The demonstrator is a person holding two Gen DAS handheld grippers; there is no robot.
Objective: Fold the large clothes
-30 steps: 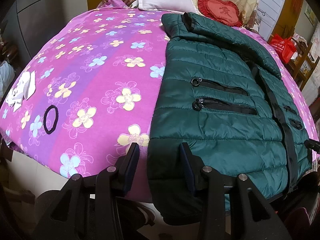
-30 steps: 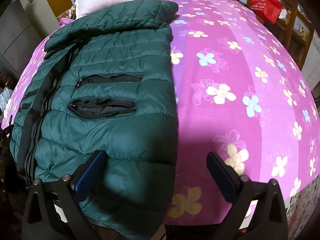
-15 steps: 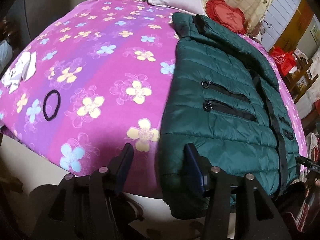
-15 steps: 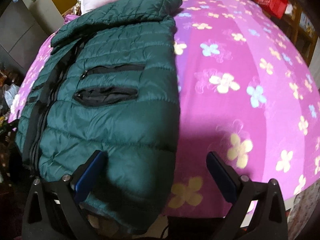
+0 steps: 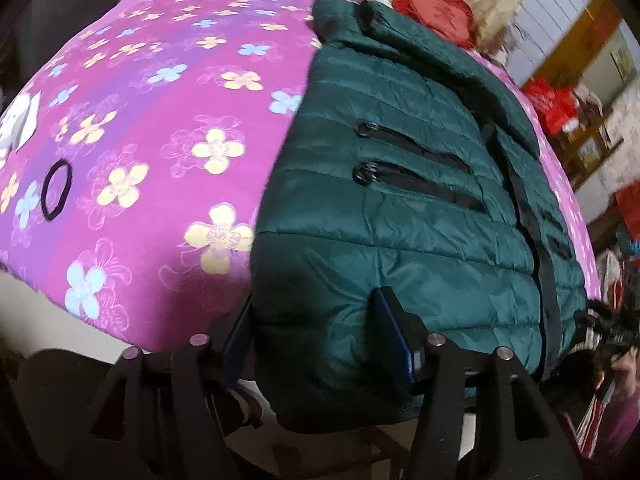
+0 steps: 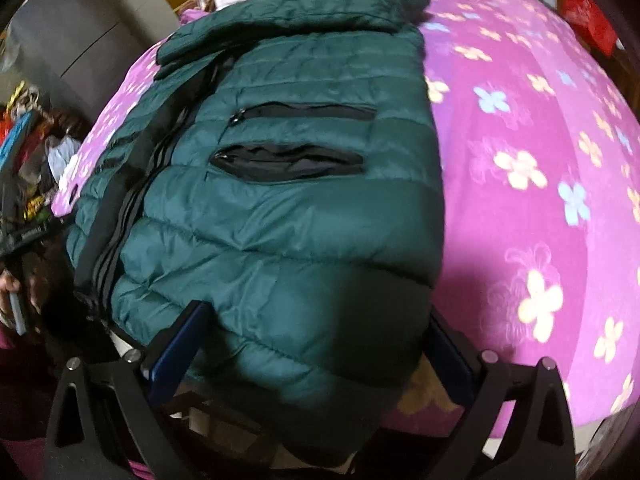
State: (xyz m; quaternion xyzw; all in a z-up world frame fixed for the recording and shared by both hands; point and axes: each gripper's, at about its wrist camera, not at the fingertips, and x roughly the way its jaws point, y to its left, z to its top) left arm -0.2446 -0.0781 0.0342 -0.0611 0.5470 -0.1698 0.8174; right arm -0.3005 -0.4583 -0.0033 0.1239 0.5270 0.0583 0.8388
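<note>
A dark green quilted puffer jacket lies on the bed with its sleeves folded in, collar at the far end, hem hanging over the near edge. It also fills the right wrist view. My left gripper is open, its two fingers straddling the jacket's left hem corner. My right gripper is wide open, its fingers on either side of the jacket's right hem corner. Neither is clamped on the cloth.
The bed has a magenta sheet with flowers. A black hair tie and a white scrap lie at its left. Pillows and a red heart cushion sit at the head. Cluttered furniture stands beside the bed.
Both grippers have moved forward onto the jacket's hem. The hem corners now sit between the fingers of each gripper, where before the fingers were short of the cloth.
</note>
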